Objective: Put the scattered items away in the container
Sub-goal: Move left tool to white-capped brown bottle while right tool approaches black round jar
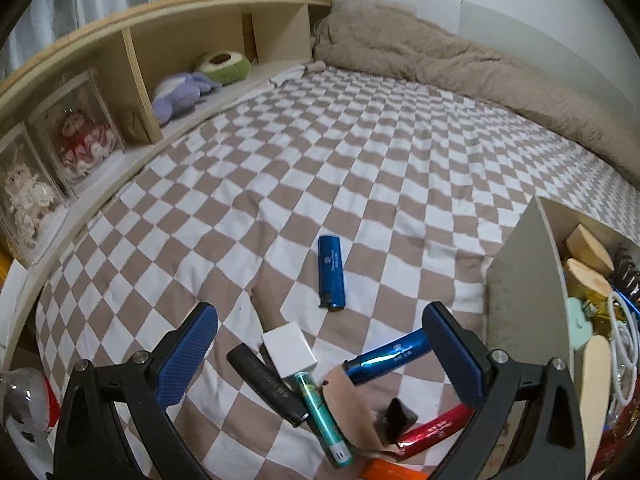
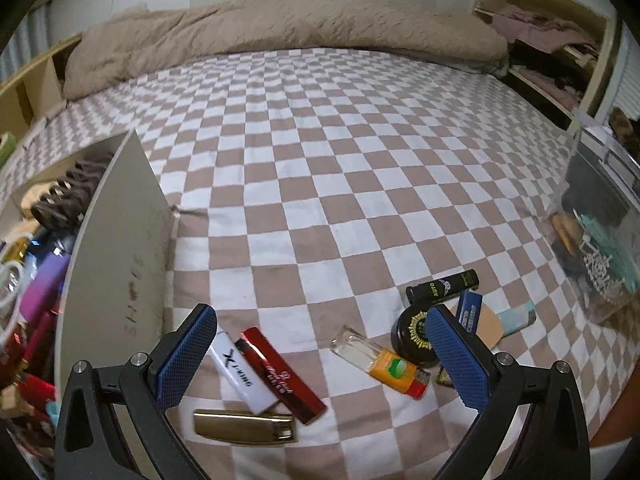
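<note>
Checkered beige-and-white bedding [image 2: 320,168] forms the work surface, with a rumpled tan fleece blanket [image 2: 280,32] pushed to the far edge, which leaves the middle bare for sorting. On the left wrist view, the open-topped white box container [image 1: 520,272] stands on the bedding to the right of the left gripper [image 1: 320,344], already crowded with mixed items, so its nearest wall sits within short reach of both tools. On the right wrist view the same container appears at the left, beside the right gripper [image 2: 320,344]. Both sets of jaws stand spread wide and hold nothing, a posture suited to approaching a flat object from above. Scattered items remain outside the container: ahead of the left gripper lies a blue lighter [image 1: 331,272], apart from a nearer heap that includes a small white rectangular box [image 1: 289,350]. Between the right gripper's fingers lie a white lighter with black lettering [image 2: 244,372], touching a glossy red lighter [image 2: 282,376], with a gold metal lighter [image 2: 245,428] just below them. The task appears partly complete, judged by the items not yet moved
</note>
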Demonstrator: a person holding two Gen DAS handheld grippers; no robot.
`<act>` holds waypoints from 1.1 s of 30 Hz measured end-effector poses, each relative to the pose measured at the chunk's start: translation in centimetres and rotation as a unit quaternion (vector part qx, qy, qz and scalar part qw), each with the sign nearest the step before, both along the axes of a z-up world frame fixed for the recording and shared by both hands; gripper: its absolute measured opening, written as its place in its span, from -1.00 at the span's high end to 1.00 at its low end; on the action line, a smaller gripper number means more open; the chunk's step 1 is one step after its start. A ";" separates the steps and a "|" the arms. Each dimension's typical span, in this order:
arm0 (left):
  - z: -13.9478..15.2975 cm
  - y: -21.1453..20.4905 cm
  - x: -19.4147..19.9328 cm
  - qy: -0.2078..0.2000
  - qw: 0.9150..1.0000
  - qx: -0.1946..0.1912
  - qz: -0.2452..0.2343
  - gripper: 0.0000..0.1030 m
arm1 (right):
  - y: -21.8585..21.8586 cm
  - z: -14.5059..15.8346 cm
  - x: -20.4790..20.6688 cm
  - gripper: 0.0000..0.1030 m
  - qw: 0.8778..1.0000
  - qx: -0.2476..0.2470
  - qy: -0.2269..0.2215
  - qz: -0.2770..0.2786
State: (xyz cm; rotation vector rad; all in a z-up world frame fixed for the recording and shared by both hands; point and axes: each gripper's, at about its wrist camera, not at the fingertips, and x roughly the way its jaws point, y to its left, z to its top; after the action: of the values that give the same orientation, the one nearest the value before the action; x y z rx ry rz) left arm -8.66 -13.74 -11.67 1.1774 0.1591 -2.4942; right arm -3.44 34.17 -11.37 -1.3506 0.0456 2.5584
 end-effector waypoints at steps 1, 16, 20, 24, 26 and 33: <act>-0.3 -0.3 -0.1 -0.004 1.000 0.008 -0.001 -1.00 | 0.1 -0.2 -0.1 -1.00 1.000 0.006 -0.005 0.005; -3.8 -3.7 -0.7 -0.038 0.996 0.082 0.004 -0.98 | 2.1 -3.3 -1.9 -1.00 0.998 -0.009 -0.042 0.035; -3.7 -3.5 -0.3 -0.027 0.994 0.106 -0.010 -0.84 | 2.3 -3.9 -1.9 -1.00 0.998 -0.025 -0.049 0.034; -3.8 -3.4 -0.1 -0.026 0.991 0.127 -0.014 -0.54 | 2.1 -4.5 -1.7 -1.00 0.997 -0.038 -0.059 0.036; -3.3 -3.3 0.1 -0.015 0.992 0.125 -0.015 -0.49 | 1.9 -4.5 -1.5 -1.00 0.997 -0.040 -0.058 0.039; -3.7 -2.6 -0.2 -0.032 0.992 0.120 -0.022 -0.49 | 1.7 -4.5 -1.0 -1.00 0.996 -0.055 -0.052 0.041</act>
State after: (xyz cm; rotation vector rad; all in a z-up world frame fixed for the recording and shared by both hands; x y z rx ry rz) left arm -8.91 -16.31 -15.38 1.3664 0.4310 -2.5259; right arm -4.44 35.90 -15.84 -1.5541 0.1168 2.5817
